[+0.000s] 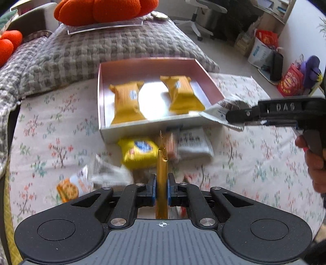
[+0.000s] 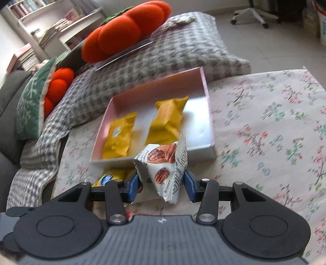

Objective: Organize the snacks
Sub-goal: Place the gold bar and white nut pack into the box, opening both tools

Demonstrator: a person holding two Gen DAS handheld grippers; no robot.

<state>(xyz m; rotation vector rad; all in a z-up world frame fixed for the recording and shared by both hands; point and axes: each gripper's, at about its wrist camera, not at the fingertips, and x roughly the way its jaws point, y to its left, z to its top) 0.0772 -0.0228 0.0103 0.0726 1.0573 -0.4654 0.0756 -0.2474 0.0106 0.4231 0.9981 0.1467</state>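
A pink-walled open box (image 1: 149,65) lies on the flowered cloth and holds two orange snack packets (image 1: 126,102) (image 1: 181,93). It also shows in the right wrist view (image 2: 205,89). My left gripper (image 1: 162,183) is shut on a thin gold stick packet (image 1: 162,173), held upright in front of the box. My right gripper (image 2: 161,183) is shut on a white pecan snack packet (image 2: 165,167), near the box's front right corner; it shows from the side in the left wrist view (image 1: 236,117). Loose snacks lie before the box: a yellow packet (image 1: 140,150) and a white packet (image 1: 193,142).
A grey checked blanket (image 1: 101,51) lies behind the box with orange plush cushions (image 1: 97,10) on it. A cracker packet (image 1: 68,189) and another white packet (image 1: 110,173) lie at the left on the flowered cloth (image 1: 254,163). Bags stand on the floor at right (image 1: 289,81).
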